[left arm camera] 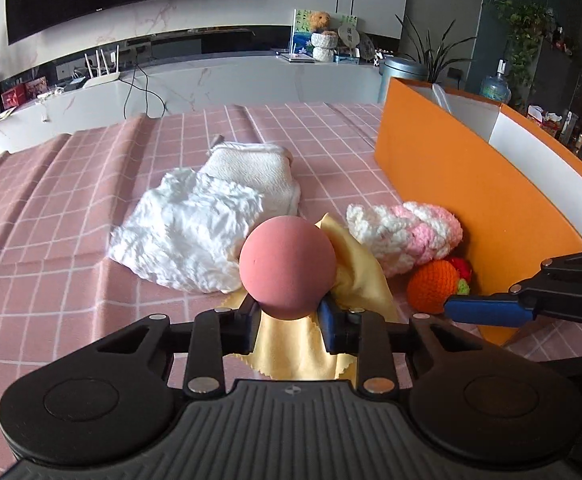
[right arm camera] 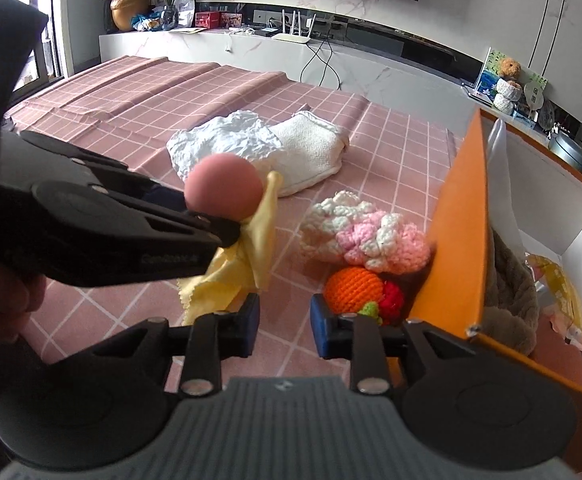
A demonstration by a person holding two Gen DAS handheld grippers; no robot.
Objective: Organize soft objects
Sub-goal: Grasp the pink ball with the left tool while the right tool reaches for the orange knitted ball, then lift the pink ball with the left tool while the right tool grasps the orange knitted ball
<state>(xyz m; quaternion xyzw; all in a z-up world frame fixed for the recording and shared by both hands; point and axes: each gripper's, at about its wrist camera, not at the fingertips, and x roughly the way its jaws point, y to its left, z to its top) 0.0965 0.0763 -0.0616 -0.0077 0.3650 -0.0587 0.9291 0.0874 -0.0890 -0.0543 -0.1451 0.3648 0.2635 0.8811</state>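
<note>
1. Jaws on the left gripper [left arm camera: 289, 316] squeeze the pink ball [left arm camera: 287, 267], lifted to go in the box.
2. Right gripper [right arm camera: 285, 330] jaws are partly open and hold nothing.
3. Just past them lies the orange knitted ball [right arm camera: 354, 289], beside the orange box [right arm camera: 455, 240].
4. Only the right view shows a brown fuzzy thing [right arm camera: 511, 300] inside the box.

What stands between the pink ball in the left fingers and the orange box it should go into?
The pink ball must clear the orange box near wall. The knitted pink-and-white piece and crocheted orange lie against that wall.
</note>
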